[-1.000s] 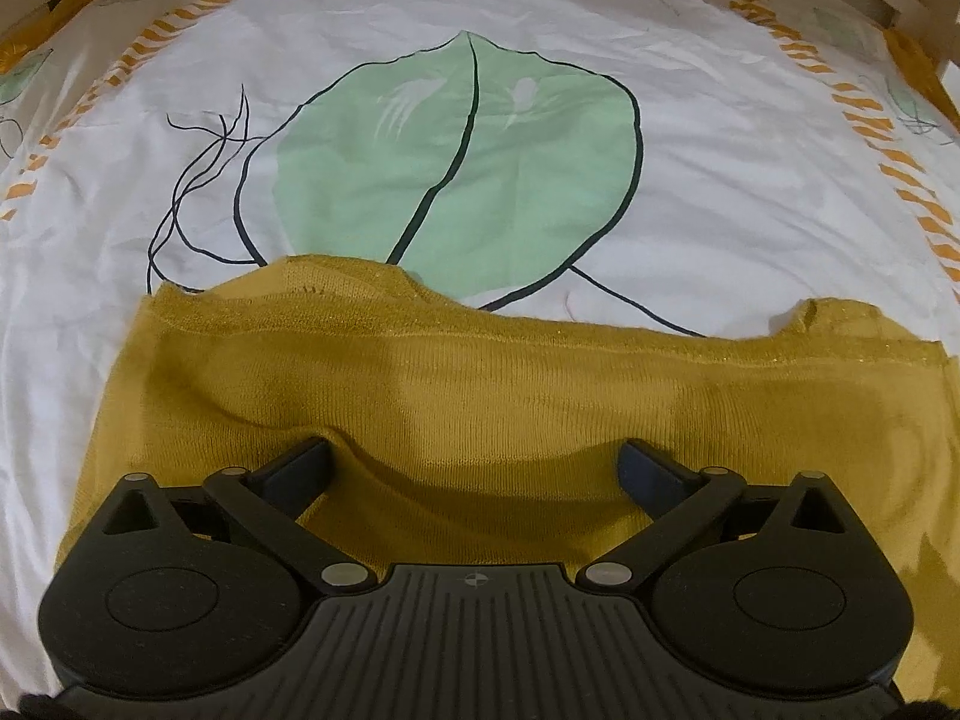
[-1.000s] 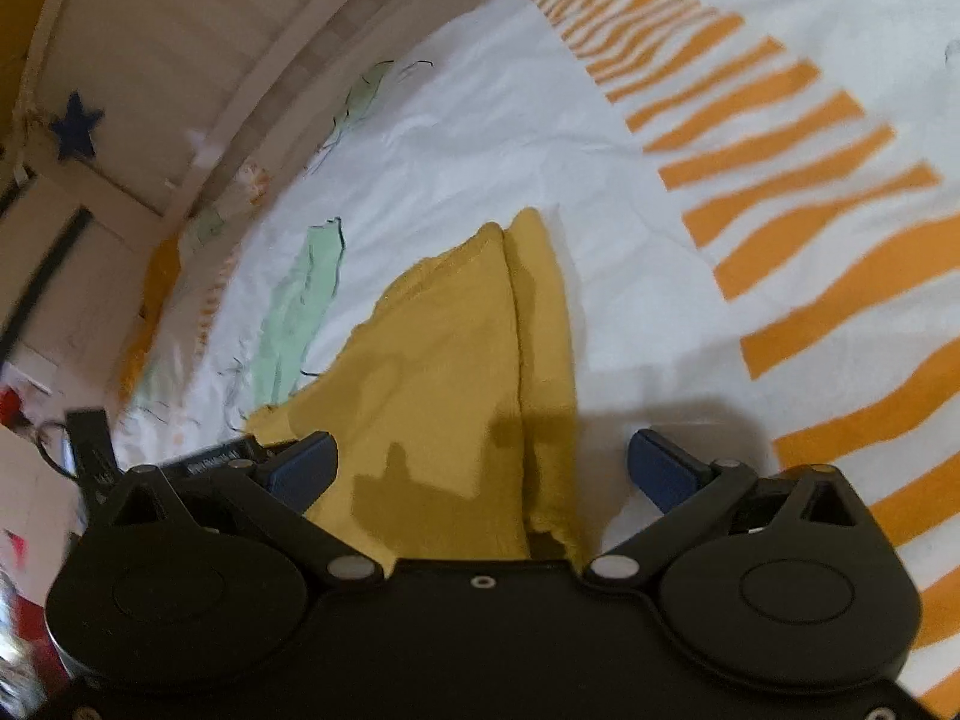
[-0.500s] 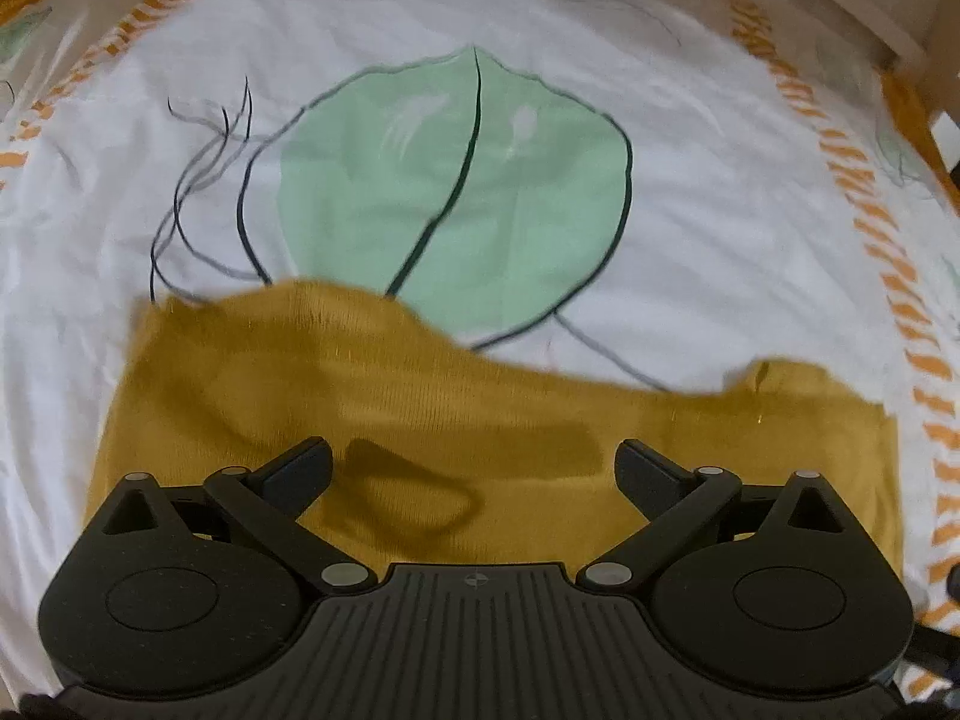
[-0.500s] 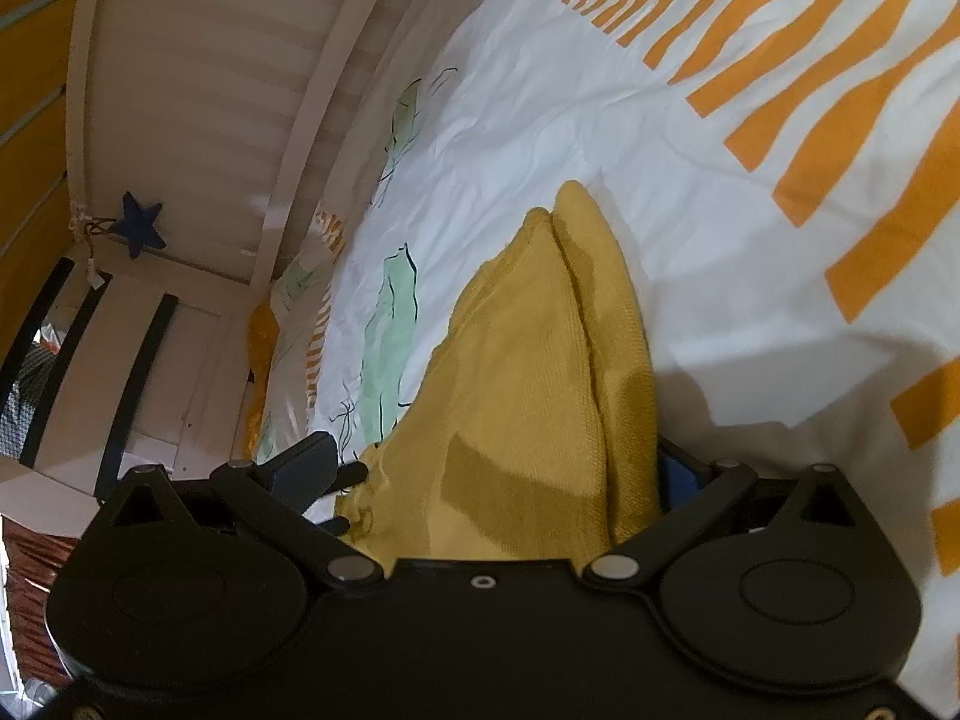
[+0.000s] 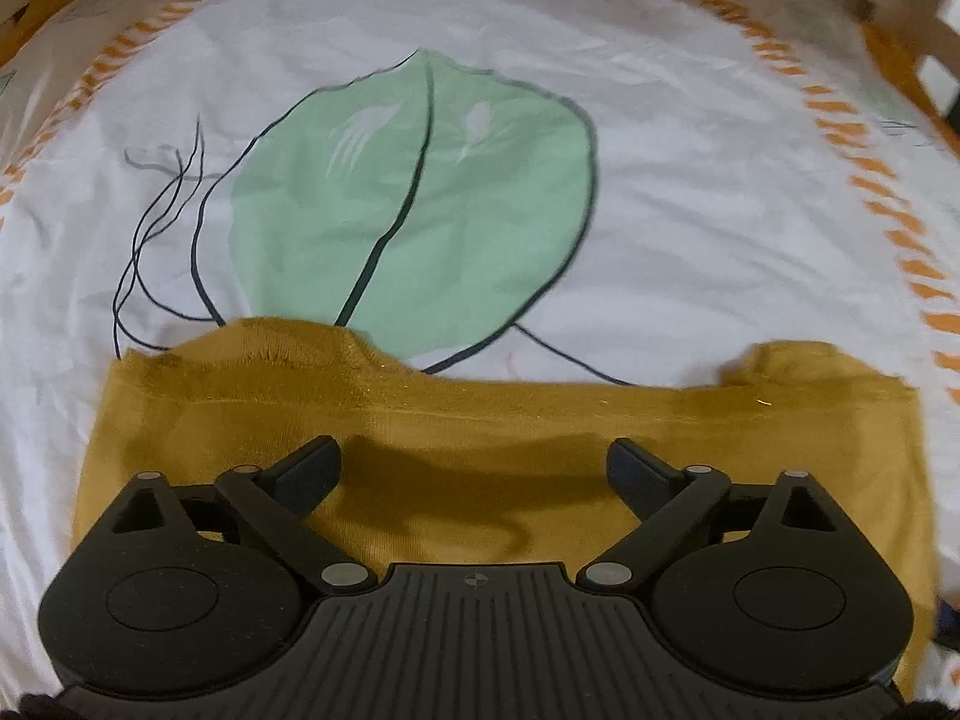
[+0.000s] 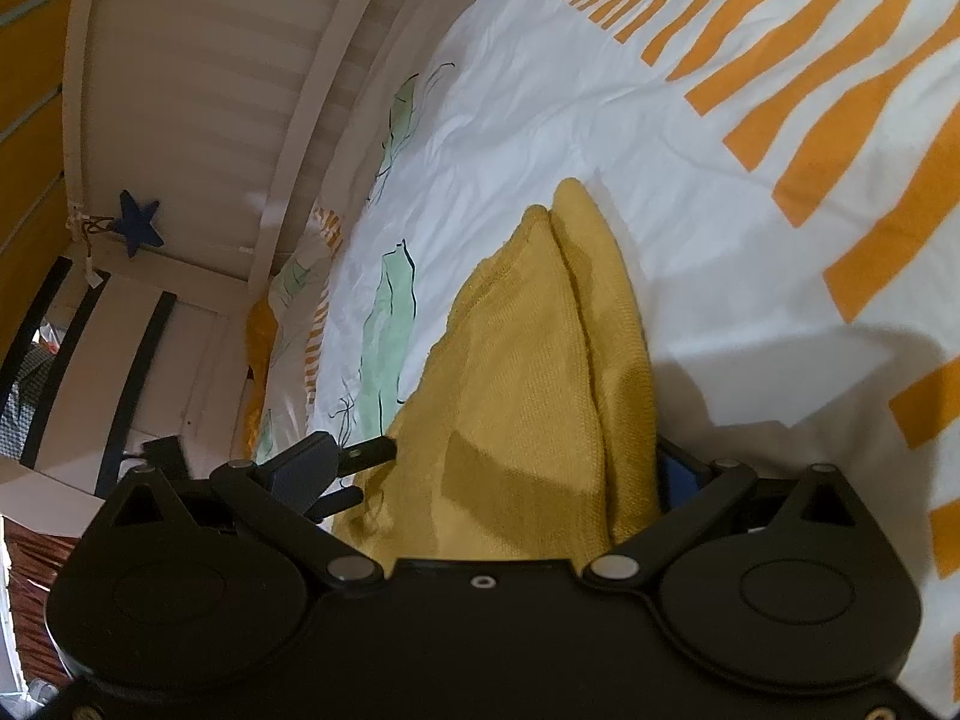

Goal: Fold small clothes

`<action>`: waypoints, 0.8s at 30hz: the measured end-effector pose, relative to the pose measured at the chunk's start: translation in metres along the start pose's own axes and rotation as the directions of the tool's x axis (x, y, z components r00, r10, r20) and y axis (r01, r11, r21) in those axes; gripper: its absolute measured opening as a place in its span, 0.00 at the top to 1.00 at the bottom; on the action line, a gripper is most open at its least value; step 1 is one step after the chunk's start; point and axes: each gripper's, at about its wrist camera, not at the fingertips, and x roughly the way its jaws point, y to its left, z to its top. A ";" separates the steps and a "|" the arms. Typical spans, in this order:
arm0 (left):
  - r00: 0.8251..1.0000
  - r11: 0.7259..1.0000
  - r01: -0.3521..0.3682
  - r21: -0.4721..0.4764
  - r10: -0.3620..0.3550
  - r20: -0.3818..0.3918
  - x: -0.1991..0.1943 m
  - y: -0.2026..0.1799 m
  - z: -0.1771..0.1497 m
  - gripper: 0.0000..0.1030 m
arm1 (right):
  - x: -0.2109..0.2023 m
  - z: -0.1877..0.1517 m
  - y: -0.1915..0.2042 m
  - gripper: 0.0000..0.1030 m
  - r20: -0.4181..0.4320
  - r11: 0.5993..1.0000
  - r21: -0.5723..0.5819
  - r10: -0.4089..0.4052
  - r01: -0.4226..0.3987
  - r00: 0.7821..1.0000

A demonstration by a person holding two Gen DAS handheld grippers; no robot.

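A mustard-yellow knit garment (image 5: 480, 426) lies flat on the bed sheet, its far edge crossing the lower half of the left wrist view. My left gripper (image 5: 474, 468) is open and hovers just above the cloth, fingers wide apart and holding nothing. In the right wrist view the same garment (image 6: 528, 396) lies folded in layers between the fingers of my right gripper (image 6: 492, 468). That gripper is open; its right finger is partly hidden behind the folded edge, and its left finger stands clear at the cloth's left side.
The white bed sheet (image 5: 690, 228) carries a large green leaf print (image 5: 414, 210) and orange stripes (image 6: 810, 120). A white slatted bed frame (image 6: 198, 90) with a blue star (image 6: 138, 228) rises at the far side. Part of the left gripper (image 6: 366, 456) shows beyond the cloth.
My left gripper has lifted and drawn back, so more of the garment shows flat. My right gripper has tilted and moved in, so the folded edge now sits between its fingers.
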 end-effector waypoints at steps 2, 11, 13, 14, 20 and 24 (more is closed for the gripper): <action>1.000 0.999 0.003 0.036 -0.004 0.016 -0.014 0.000 -0.009 0.07 | 0.000 0.000 -0.001 0.00 -0.001 1.000 0.003 0.001 -0.001 1.000; 1.000 0.989 -0.002 0.148 0.006 -0.029 -0.042 0.008 -0.077 0.07 | 0.000 0.000 0.000 0.00 -0.002 1.000 0.002 -0.001 0.001 1.000; 0.998 0.989 0.006 0.151 0.004 -0.068 -0.040 0.012 -0.093 0.07 | 0.000 0.000 0.000 0.00 -0.002 1.000 0.003 0.000 0.000 1.000; 0.996 0.989 0.017 0.149 -0.003 -0.091 -0.038 0.014 -0.101 0.07 | 0.000 0.000 0.000 0.00 -0.002 1.000 0.003 0.000 0.000 1.000; 0.995 0.989 0.035 0.143 -0.022 -0.093 -0.047 0.025 -0.133 0.06 | 0.000 0.000 0.000 0.00 -0.003 1.000 0.003 0.000 0.000 1.000; 0.996 0.990 0.049 0.129 -0.039 -0.081 -0.051 0.030 -0.141 0.06 | -0.001 0.000 0.000 0.00 -0.002 1.000 0.004 0.003 -0.003 1.000</action>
